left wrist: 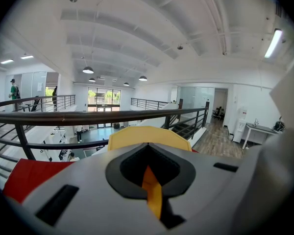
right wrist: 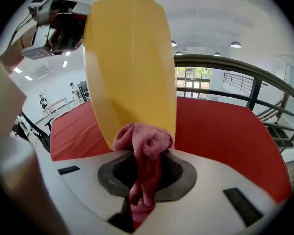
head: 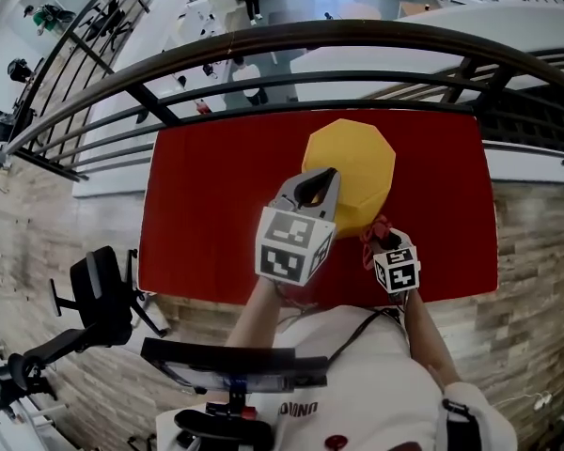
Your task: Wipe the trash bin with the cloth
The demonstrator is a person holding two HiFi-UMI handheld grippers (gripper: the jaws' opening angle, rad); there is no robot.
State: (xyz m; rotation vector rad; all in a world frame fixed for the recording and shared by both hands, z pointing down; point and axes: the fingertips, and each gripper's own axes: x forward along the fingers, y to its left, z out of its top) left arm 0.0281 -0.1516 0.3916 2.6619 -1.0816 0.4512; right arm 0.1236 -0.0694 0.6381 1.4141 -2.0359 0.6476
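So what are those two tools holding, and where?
The right tool pinches the pink cloth by a bunched fold; the left tool grips the yellow trash bin by its rim.

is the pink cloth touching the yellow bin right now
Touching. The right gripper view shows the cloth, clamped in the right gripper, bunched flat against the trash bin wall.

One yellow trash bin point(head: 357, 158), one pink cloth point(right wrist: 144, 146), two grippers point(head: 315, 186) point(head: 381, 228), one red table point(head: 207, 205).
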